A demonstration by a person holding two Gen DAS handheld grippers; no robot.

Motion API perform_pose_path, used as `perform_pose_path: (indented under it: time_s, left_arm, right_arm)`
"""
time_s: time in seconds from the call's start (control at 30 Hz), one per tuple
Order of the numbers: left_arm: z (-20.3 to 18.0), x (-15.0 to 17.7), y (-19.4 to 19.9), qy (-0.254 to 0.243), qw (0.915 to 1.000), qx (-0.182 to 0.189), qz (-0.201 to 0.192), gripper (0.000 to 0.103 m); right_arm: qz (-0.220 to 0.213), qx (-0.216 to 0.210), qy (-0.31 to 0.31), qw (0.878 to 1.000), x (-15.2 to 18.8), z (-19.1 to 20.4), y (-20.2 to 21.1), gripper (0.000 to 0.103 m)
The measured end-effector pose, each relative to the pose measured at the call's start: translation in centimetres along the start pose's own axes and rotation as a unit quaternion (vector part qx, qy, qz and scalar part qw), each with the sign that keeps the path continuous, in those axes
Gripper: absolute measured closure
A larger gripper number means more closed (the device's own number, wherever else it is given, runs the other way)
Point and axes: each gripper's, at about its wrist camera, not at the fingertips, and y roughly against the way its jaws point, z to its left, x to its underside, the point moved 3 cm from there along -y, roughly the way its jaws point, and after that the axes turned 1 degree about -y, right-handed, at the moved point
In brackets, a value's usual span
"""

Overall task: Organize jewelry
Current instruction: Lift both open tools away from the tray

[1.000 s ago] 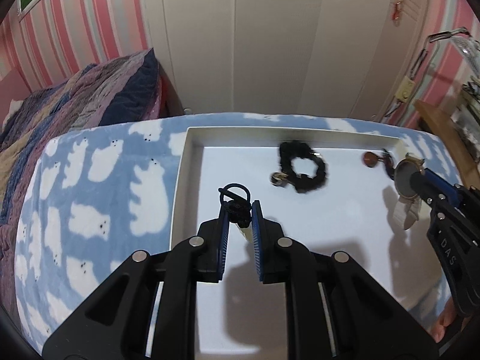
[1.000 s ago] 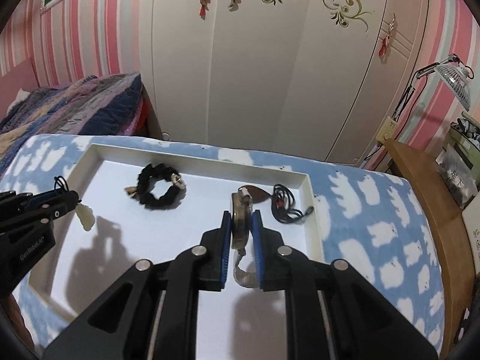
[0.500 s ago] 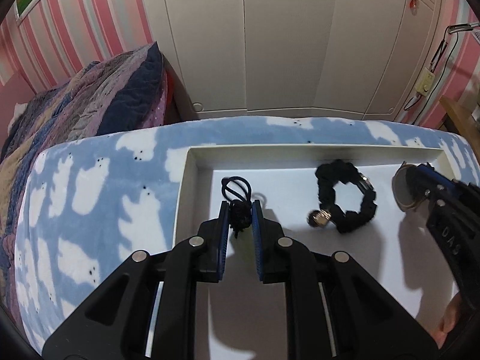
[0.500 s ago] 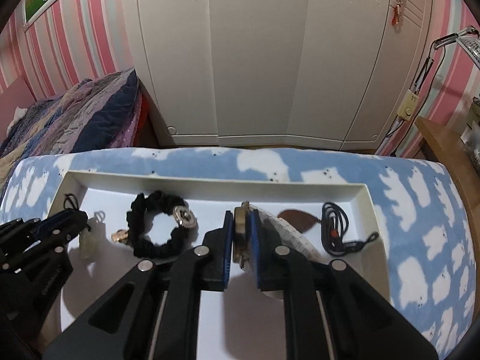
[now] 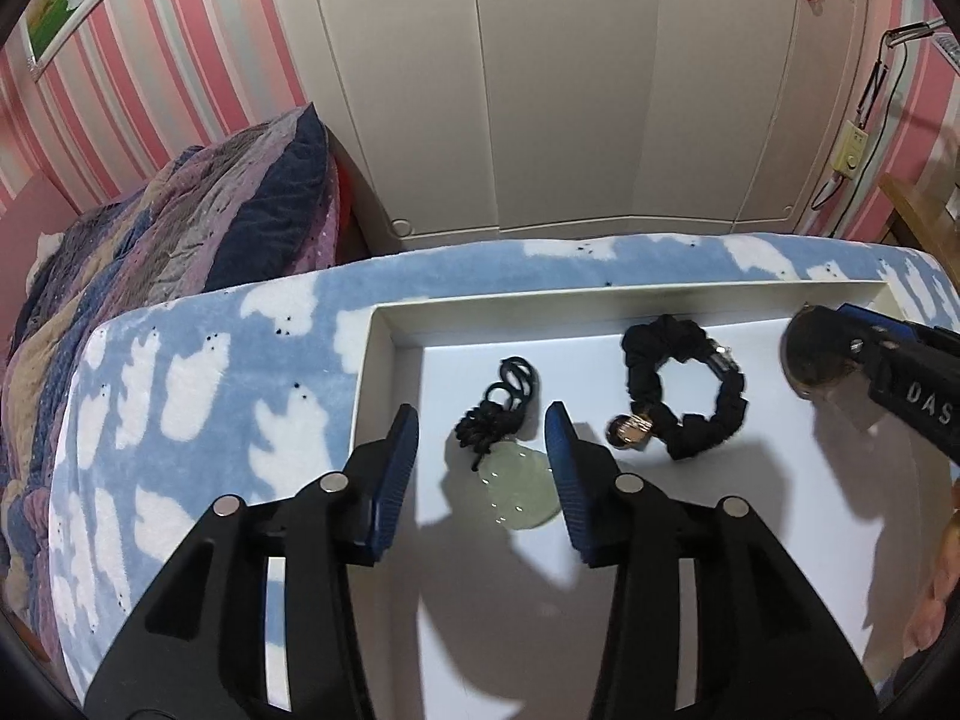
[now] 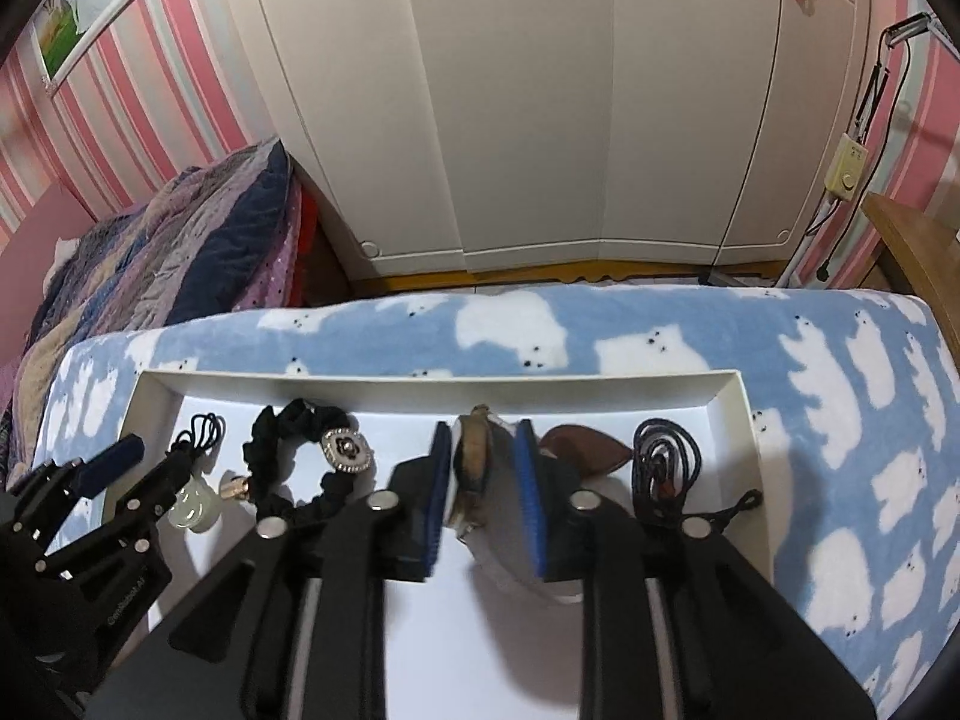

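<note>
jewelry sits in a white tray [image 5: 384,324] on a blue blanket with white bear shapes [image 5: 198,396], and in the left wrist view the piece in hand is a pale green pendant [image 5: 521,495] with a knotted black cord [image 5: 498,405], lying flat on the tray floor at lower centre. the left gripper [image 5: 483,441] straddles it, jaws opening and already well apart, pads clear of both cord and stone, so nothing is gripped. a black scrunchie with a gold charm [image 5: 684,387] lies just to the right, apart from the pendant. at the right edge the right gripper [image 5: 840,360] shows side-on with a round watch face at its tip.

to finish this release well, i'd judge the left tongs should go on widening and lift straight up, so the pad nearest the cord doesn't snag a loop and drag the pendant toward the tray wall.

in the right wrist view the right gripper [image 6: 483,480] sits at centre frame, jaws opening around a watch [image 6: 471,459] standing on edge with its pale strap trailing toward the bottom of the frame. the watch leans against the left pad while the right pad stands clear, so the pinch is off. a brown leaf-shaped piece [image 6: 591,450] and a coiled black cord necklace [image 6: 666,462] lie to the right, near the tray's right wall; the scrunchie [image 6: 300,462] and the pendant [image 6: 192,504] lie at left by the left gripper [image 6: 135,468].

the watch may tip as the pads part; backing off slowly without crowding the leaf piece seems wise.
</note>
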Motion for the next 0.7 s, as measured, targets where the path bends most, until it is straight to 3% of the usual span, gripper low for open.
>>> perform_pose_path:
  time_s: [0.07, 0.23, 0.43, 0.7]
  left_arm:
    - [-0.1, 0.2, 0.9, 0.0, 1.0, 0.003, -0.002, 0.057]
    - [-0.1, 1.5, 4.5, -0.002, 0.9998, 0.015, -0.015, 0.04]
    - [1.0, 5.5, 11.1, -0.001, 0.9992, 0.019, -0.035, 0.021]
    - [0.7, 12.2, 17.9, 0.001, 0.9983, 0.015, -0.057, 0.015]
  right_arm:
    - [-0.01, 0.001, 0.0, 1.0, 0.0, 0.1, 0.8, 0.062]
    - [-0.025, 0.001, 0.011, 1.0, 1.6, 0.3, 4.4, 0.062]
    - [-0.046, 0.025, 0.026, 0.998, 5.9, -0.7, 10.2, 0.06]
    - [-0.06, 0.043, 0.019, 0.997, 12.9, -3.0, 15.9, 0.052]
